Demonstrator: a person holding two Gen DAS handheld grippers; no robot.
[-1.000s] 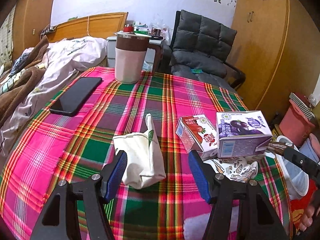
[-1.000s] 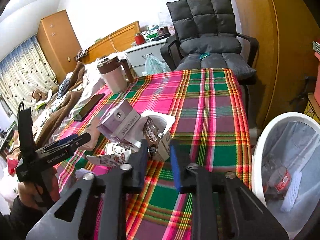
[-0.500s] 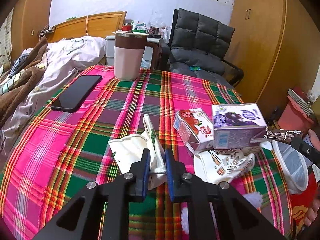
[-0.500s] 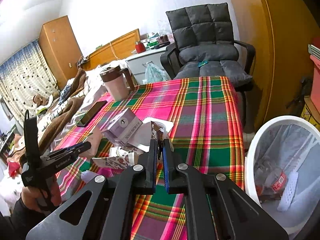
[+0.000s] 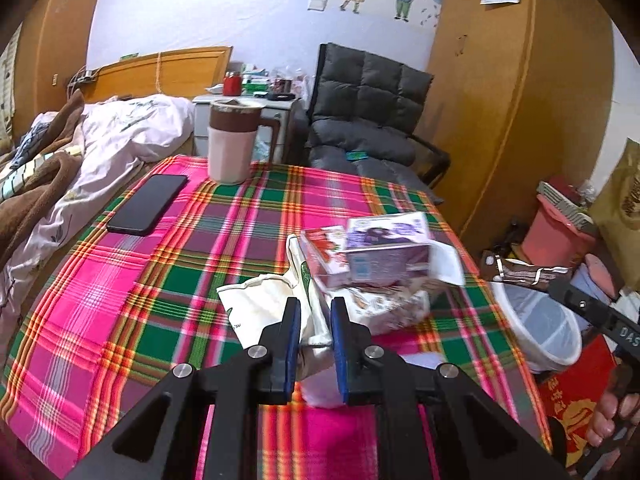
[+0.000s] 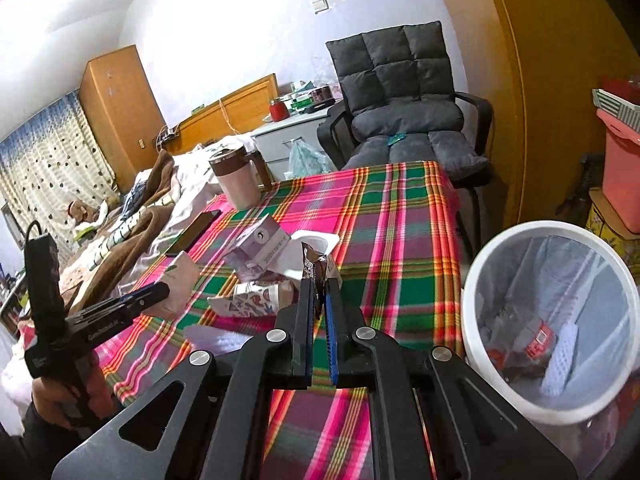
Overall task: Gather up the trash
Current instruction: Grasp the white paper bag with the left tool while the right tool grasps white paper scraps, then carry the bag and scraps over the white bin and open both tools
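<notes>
Left gripper (image 5: 314, 320) clenched on white paper bag (image 5: 264, 306), near edge of plaid table (image 5: 120, 300). Right gripper (image 6: 319, 300) clenched on brown wrapper (image 6: 314, 270), beside the table's right edge, left of white bin (image 6: 480, 272). Cartons (image 5: 384, 252) lie just beyond the bag.

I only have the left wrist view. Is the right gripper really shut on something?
Observer: Yes. The right gripper is shut on a brown wrapper; the jaws pinch its lower end.
Operator: Is there anything in the bin? It looks blank to me.
Observer: The bin holds trash at the bottom of its liner: a red-labelled piece and a white one.
</notes>
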